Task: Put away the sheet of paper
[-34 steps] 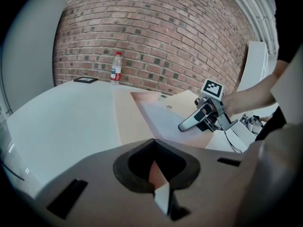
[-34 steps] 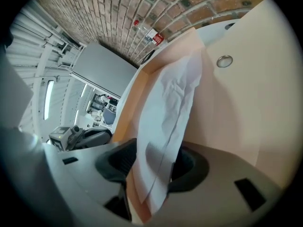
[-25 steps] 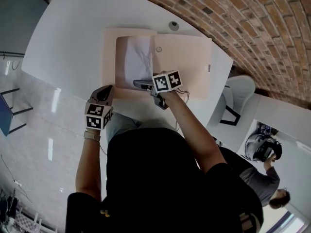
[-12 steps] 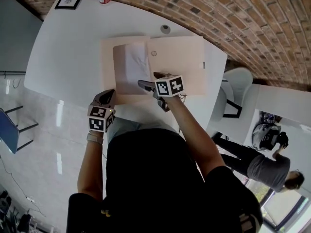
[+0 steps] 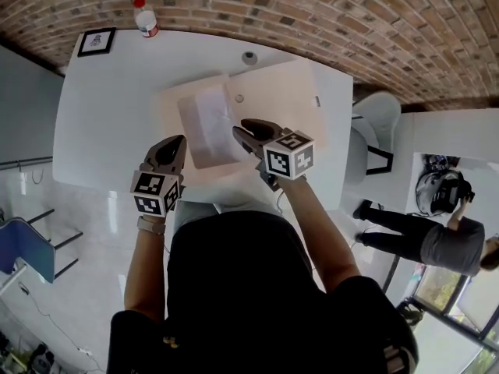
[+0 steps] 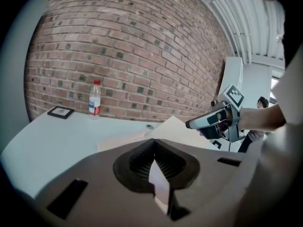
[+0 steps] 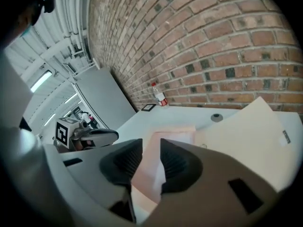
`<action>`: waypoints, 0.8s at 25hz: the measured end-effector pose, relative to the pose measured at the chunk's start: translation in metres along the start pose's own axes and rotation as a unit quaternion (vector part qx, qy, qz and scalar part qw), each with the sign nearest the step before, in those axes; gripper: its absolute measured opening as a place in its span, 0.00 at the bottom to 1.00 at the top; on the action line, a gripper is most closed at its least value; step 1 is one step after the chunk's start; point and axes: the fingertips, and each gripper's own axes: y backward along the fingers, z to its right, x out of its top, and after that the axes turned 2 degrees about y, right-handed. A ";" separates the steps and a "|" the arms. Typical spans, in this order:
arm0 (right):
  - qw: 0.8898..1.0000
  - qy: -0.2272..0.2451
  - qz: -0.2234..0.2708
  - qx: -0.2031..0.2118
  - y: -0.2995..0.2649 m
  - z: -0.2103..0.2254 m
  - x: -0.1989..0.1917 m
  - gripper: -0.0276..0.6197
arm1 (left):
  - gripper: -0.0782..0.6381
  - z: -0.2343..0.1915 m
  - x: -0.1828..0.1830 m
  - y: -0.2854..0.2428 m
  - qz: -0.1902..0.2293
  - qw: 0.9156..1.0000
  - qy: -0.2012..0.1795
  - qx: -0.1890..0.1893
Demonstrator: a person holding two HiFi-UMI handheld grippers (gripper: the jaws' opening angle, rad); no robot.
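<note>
Delta over the last second: both tongs have been lifted off the table (image 5: 109, 107). The right gripper (image 5: 243, 128) was down at the near right corner of the sheet of paper (image 5: 204, 123) with its jaws spread wide. It is now held above the folder (image 5: 281, 92), and its jaws have just been narrowed to a small gap. Only the folder and sheet far below are seen through that gap in the right gripper view, so nothing is gripped. The left gripper (image 5: 176, 143) has been raised from the near table edge too; its jaws are pressed together at the tips, and no object can be made out in them. The sheet is left lying on the left leaf of the open folder, inside a slightly darker rectangle. That may be a pocket or sleeve, but it can't be confirmed from these views. No shift of the sheet within the folder is noted. The folder's apparent rotation is put down to head-camera movement, not handling. Judgement: the sheet has been released and the insert step looks done. The folder is not yet closed, so folding the right leaf over is probably still outstanding. Risk flagged: the sheet looks creased and is not visibly restrained, so it could be dragged when the leaf is swung over.
</note>
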 end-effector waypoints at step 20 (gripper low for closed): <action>0.963 0.122 0.220 -0.100 0.128 -0.070 0.116 0.06 | 0.11 0.059 0.173 0.060 0.146 0.975 -0.141 -0.085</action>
